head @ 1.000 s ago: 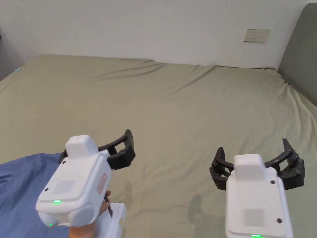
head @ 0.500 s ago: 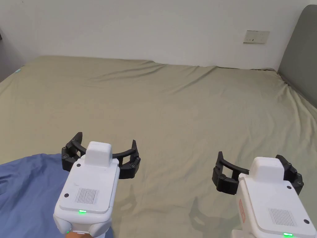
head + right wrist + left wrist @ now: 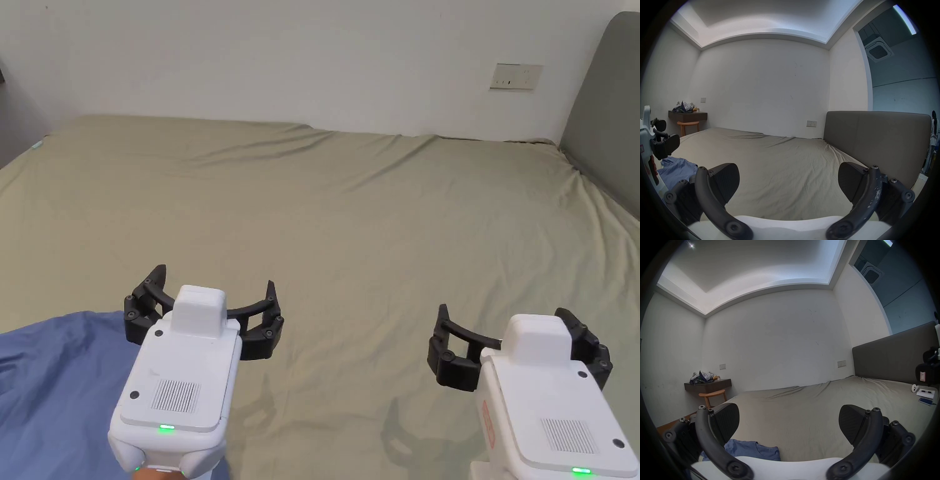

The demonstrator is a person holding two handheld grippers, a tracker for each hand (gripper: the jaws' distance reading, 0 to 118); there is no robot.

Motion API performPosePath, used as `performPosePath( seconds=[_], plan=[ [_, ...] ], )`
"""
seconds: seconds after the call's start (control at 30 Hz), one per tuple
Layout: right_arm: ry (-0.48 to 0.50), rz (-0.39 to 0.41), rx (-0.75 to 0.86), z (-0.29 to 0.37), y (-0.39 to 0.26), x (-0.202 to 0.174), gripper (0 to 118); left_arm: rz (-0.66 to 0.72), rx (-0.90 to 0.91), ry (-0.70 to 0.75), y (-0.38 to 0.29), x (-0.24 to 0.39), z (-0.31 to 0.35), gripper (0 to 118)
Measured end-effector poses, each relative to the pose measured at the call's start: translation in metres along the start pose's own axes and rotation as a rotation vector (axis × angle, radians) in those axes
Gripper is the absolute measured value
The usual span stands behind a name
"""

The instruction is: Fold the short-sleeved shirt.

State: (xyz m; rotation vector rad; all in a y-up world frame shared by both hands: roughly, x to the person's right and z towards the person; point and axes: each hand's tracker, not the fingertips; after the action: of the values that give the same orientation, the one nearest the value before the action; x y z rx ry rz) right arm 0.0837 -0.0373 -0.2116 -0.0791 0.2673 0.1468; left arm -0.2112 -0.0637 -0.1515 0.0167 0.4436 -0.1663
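Two grippers hover over the bed [image 3: 350,206], both with jaws spread wide and empty. Left gripper [image 3: 209,306] sits just beside the blue shirt [image 3: 56,375], which lies rumpled below and left of it; right gripper [image 3: 515,334] is well apart from the cloth. Likely poised to take hold before spreading. Shirt runs past the frame edge, so collar and sleeves are hard to place.
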Motion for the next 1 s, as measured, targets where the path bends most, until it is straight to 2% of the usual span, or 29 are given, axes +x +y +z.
performPosePath(
  seconds=[0.7, 0.73, 0.77, 0.83, 0.87, 0.9, 0.93, 1.0],
  plan=[
    [0.007, 0.008, 0.017, 0.001, 0.007, 0.000, 118, 0.017, 0.004, 0.007, 0.000, -0.008, 0.004, 118],
    [0.007, 0.006, 0.016, 0.001, 0.007, -0.001, 115, 0.014, 0.002, 0.005, 0.000, -0.008, 0.004, 118],
    [0.003, 0.004, 0.015, 0.001, 0.007, -0.001, 106, 0.011, 0.002, 0.007, 0.000, -0.008, 0.005, 112],
    [0.000, 0.000, 0.009, 0.002, 0.008, -0.002, 68, 0.010, 0.011, 0.008, 0.001, -0.006, 0.008, 72],
    [-0.001, -0.005, 0.003, 0.001, 0.008, -0.002, 41, 0.022, 0.008, -0.004, 0.002, -0.006, 0.008, 40],
    [0.001, -0.008, 0.000, 0.001, 0.008, -0.001, 9, 0.036, -0.002, -0.014, 0.002, -0.006, 0.007, 2],
    [-0.005, -0.010, -0.006, -0.001, 0.008, -0.002, 3, 0.047, -0.015, -0.013, 0.003, -0.006, 0.006, 1],
    [-0.015, -0.007, -0.008, -0.002, 0.008, -0.002, 1, 0.065, -0.026, -0.002, 0.002, -0.006, 0.005, 0]
  ],
)
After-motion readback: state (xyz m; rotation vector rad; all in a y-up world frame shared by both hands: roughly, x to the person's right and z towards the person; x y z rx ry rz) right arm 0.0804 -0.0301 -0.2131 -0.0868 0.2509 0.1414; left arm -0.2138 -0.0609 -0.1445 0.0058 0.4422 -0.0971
